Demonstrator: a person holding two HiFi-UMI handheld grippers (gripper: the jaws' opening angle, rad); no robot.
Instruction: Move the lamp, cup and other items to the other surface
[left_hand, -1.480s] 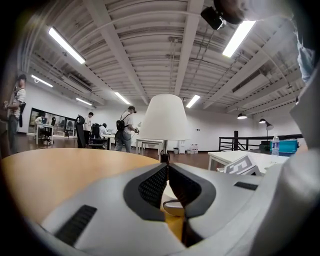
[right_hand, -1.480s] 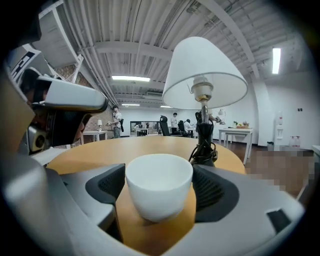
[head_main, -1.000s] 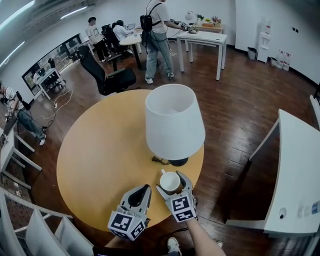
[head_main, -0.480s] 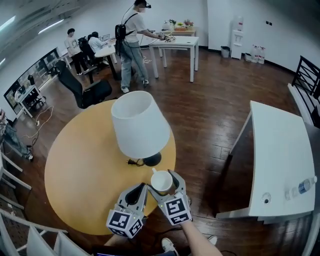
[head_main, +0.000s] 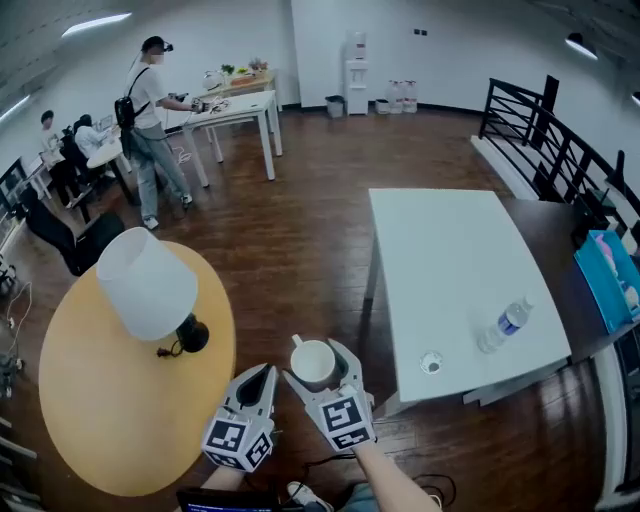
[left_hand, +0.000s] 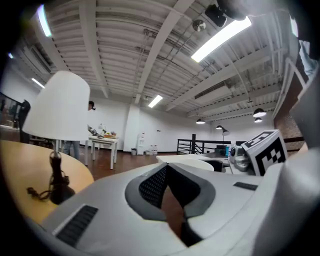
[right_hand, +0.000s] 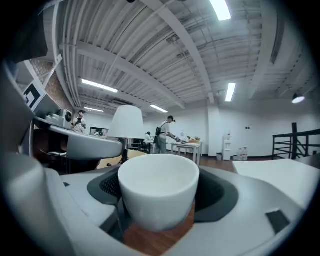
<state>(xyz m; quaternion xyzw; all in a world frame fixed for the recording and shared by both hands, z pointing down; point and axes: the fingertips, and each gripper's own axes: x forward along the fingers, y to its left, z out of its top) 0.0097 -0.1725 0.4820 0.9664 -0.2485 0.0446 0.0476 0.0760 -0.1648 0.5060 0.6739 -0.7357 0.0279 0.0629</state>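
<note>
The white cup (head_main: 314, 360) (right_hand: 157, 192) hangs in the air over the wooden floor, held between the pads of my right gripper (head_main: 318, 370) (right_hand: 158, 210), which is shut on it. Just left of it is my left gripper (head_main: 262, 378) (left_hand: 167, 170), shut with nothing in it. The lamp, with a white shade (head_main: 148, 283) (left_hand: 59, 110) and a black base (head_main: 192, 335), stands on the round yellow table (head_main: 110, 410) to my left. A white rectangular table (head_main: 450, 270) lies to the right of the cup.
On the white table's near end lie a plastic bottle (head_main: 510, 321) and a small round object (head_main: 431, 362). A blue box (head_main: 610, 275) sits on a dark shelf at the far right. A person (head_main: 150, 120) stands at a far white table. A black railing (head_main: 540, 130) runs at the back right.
The view has swung to the right. My right gripper has carried the cup off the yellow table to over the floor, and the white table has come into view. The lamp stays put.
</note>
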